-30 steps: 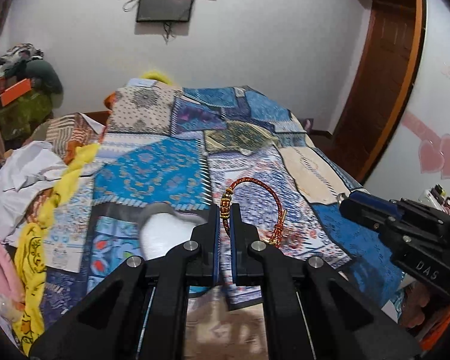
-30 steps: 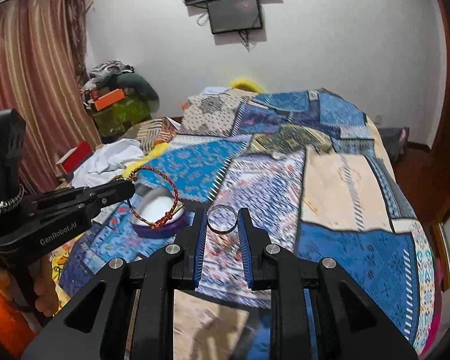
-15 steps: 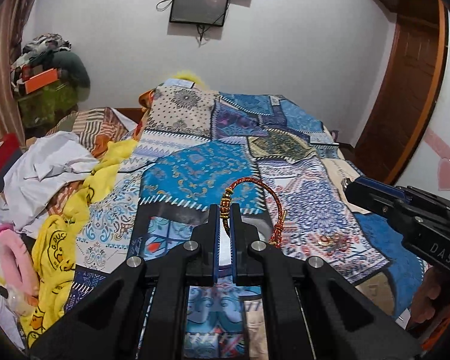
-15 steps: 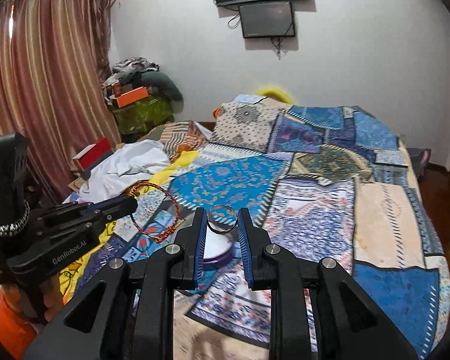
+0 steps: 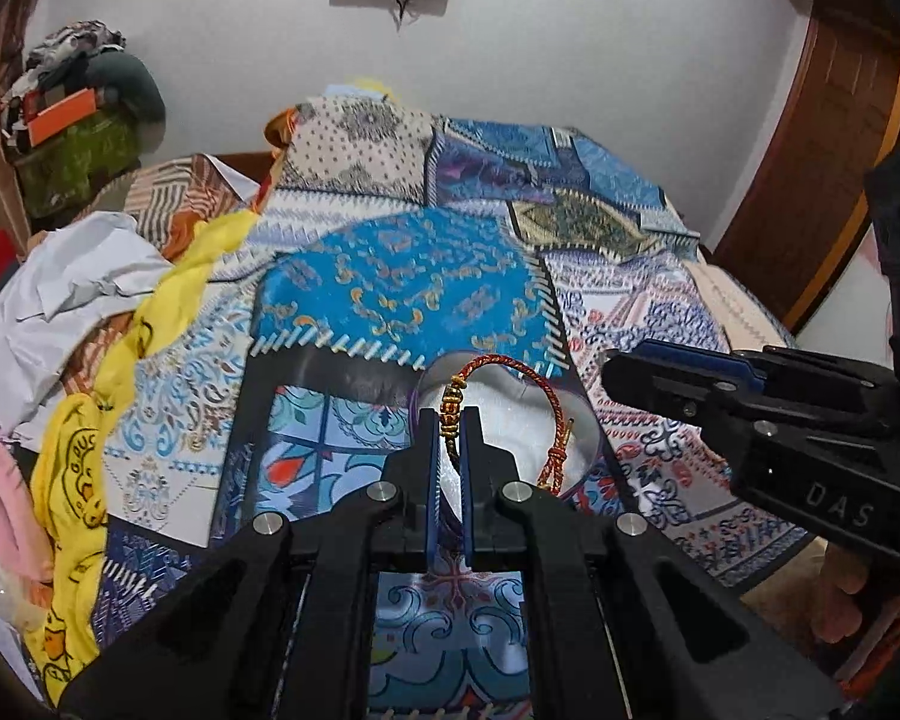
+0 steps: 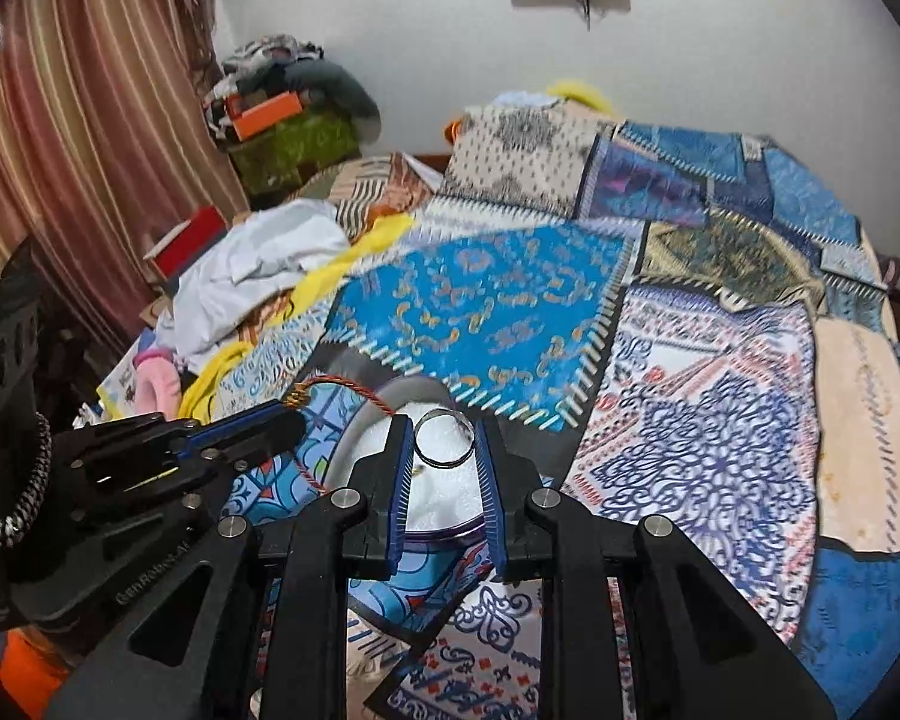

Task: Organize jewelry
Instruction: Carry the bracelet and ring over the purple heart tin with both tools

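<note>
A: Nearest first. What's in your grippers?

B: My left gripper (image 5: 448, 420) is clamped narrow on the cord bracelet (image 5: 510, 414), pinched at its beaded knot; the loop stands up past the tips. My right gripper (image 6: 444, 438) is closed partway on a metal ring (image 6: 444, 438), held across its width between the pads.

A: And just beyond?

B: A round box (image 6: 354, 438) with a white lining and purple rim sits on the quilt (image 6: 720, 420). Both pieces hang over its opening, not yet inside. In the right view, the left gripper (image 6: 270, 420) is just beside the box.

A: Progress?

B: I judge it midway: two items picked up and carried to the box, neither released. Left to do: lower, open, let them drop. Whether the box already holds anything, I can't tell. No other jewelry shows on the quilt.

A: Farther off?

B: Loose clothes (image 5: 78, 300) on the left side of the bed, then the wall.
</note>
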The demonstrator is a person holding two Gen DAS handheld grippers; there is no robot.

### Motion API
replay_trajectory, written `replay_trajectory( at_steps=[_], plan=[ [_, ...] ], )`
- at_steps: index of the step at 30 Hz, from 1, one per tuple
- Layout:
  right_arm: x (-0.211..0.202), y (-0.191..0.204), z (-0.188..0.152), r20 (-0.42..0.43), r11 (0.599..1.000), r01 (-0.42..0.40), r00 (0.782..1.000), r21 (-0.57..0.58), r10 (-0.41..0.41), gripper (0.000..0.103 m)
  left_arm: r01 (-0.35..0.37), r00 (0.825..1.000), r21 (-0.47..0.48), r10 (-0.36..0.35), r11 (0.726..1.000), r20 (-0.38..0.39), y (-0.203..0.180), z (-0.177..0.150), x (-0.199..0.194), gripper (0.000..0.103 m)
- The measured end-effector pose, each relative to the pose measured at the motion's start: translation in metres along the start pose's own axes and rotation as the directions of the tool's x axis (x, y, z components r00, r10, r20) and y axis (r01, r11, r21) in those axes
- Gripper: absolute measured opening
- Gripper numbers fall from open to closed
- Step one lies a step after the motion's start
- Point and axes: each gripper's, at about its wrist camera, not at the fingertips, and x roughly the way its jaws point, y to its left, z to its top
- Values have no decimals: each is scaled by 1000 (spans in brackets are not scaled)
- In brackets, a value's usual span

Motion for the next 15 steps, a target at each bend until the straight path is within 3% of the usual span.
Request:
replay_trajectory(
  at_steps=[15],
  plan=[
    [34, 6, 0, -102, 999, -20, 995, -35, 16, 19, 26, 998, 19, -25, 999, -55, -2, -1, 22, 4]
  ],
)
